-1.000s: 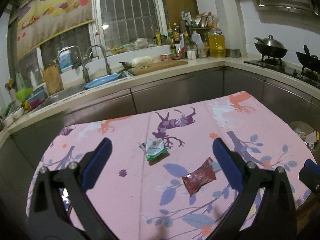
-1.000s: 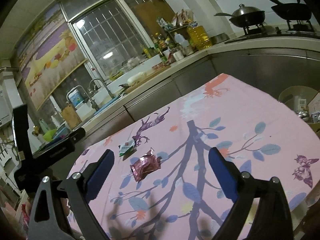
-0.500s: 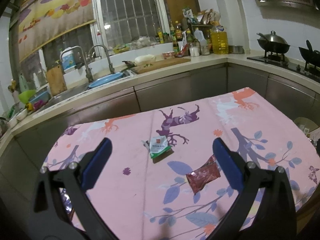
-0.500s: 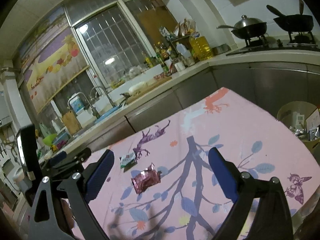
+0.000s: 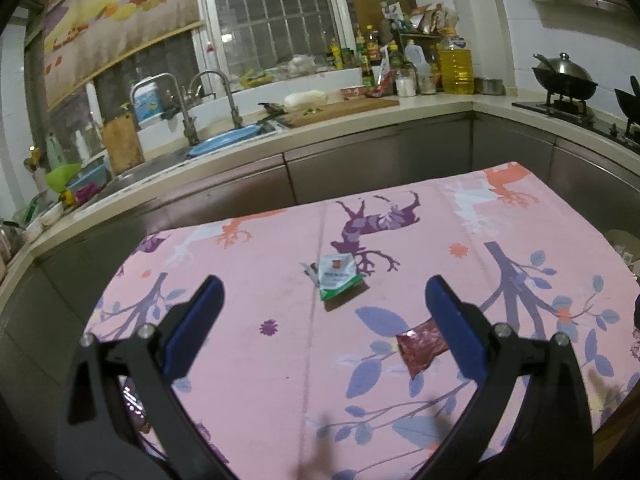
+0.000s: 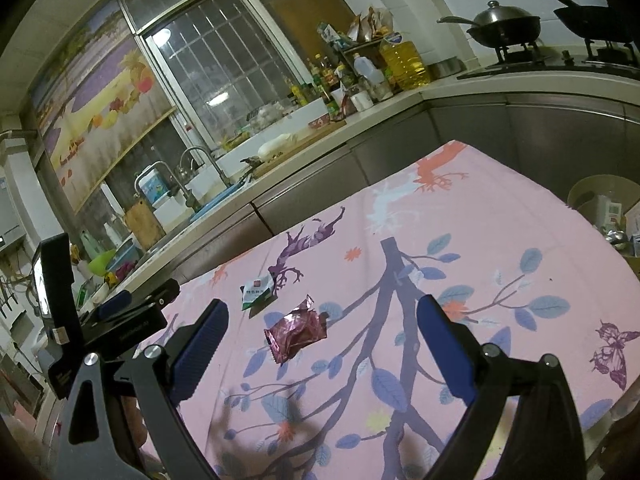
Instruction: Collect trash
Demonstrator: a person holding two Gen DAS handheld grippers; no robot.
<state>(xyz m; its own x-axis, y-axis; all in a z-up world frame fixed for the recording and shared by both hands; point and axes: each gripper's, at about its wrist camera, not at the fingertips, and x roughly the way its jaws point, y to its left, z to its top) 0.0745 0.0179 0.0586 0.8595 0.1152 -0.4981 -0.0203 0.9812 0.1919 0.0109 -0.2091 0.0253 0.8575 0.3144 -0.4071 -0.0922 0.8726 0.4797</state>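
Both claws, left gripper (image 5: 322,300) and right gripper (image 6: 322,326), gape empty; the crinkled maroon foil wrapper (image 6: 296,334) could skid across the pink floral tablecloth (image 6: 500,240) when pinched.

Two wrappers lie on the pink floral tablecloth (image 5: 260,360), apart from each other. The white-and-green sachet (image 5: 338,276) lies flat near the centre. The crumpled dark-red foil wrapper (image 6: 296,330) lies nearer the front edge.

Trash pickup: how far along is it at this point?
Nothing looks collected. Both the green-white packet and the red wrapper lie on the pink tablecloth. Left gripper and right gripper are open and empty above it. Both pickups and binning remain.
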